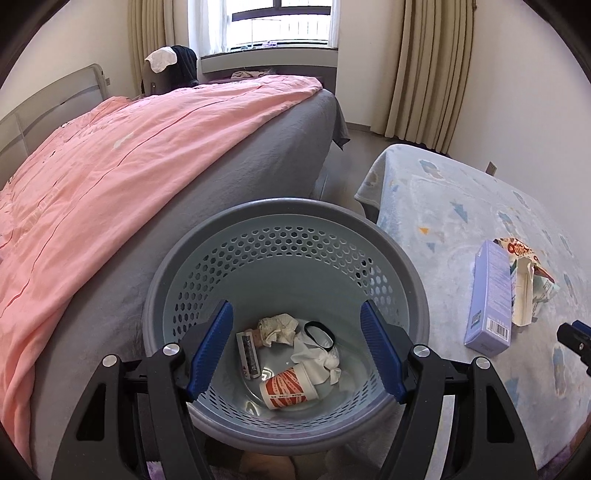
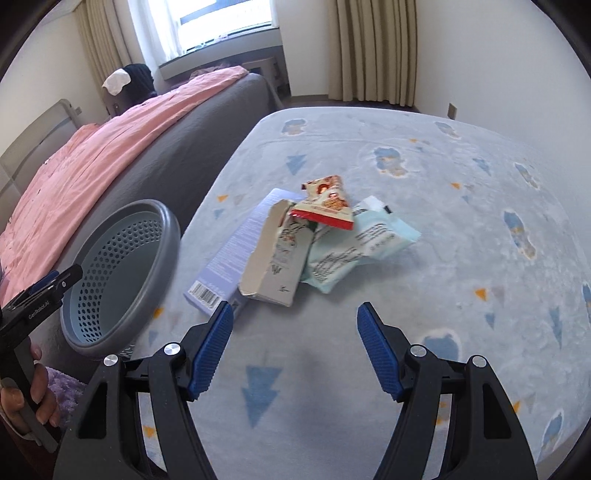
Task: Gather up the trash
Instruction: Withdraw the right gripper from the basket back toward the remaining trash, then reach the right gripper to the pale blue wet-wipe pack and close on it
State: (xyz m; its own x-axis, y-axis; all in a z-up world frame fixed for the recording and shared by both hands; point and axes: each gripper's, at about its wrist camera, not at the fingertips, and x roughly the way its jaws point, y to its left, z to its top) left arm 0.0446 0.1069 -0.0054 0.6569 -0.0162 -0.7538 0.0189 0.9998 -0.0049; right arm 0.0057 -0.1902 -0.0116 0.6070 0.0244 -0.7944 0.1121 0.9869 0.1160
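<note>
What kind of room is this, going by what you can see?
Most likely a bedroom: a bed under a pink quilt, curtains beside a window, and a cloth-covered table with a wastebasket next to it.

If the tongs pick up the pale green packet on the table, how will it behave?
The green packet looks soft and creased, so it will probably sag. It seems flat and light. The red wrapper lies on it and may slide off.

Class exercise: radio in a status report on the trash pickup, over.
Left gripper open over bin, empty. Right gripper open, empty, short of trash pile on blanket. Nothing in the way.
</note>
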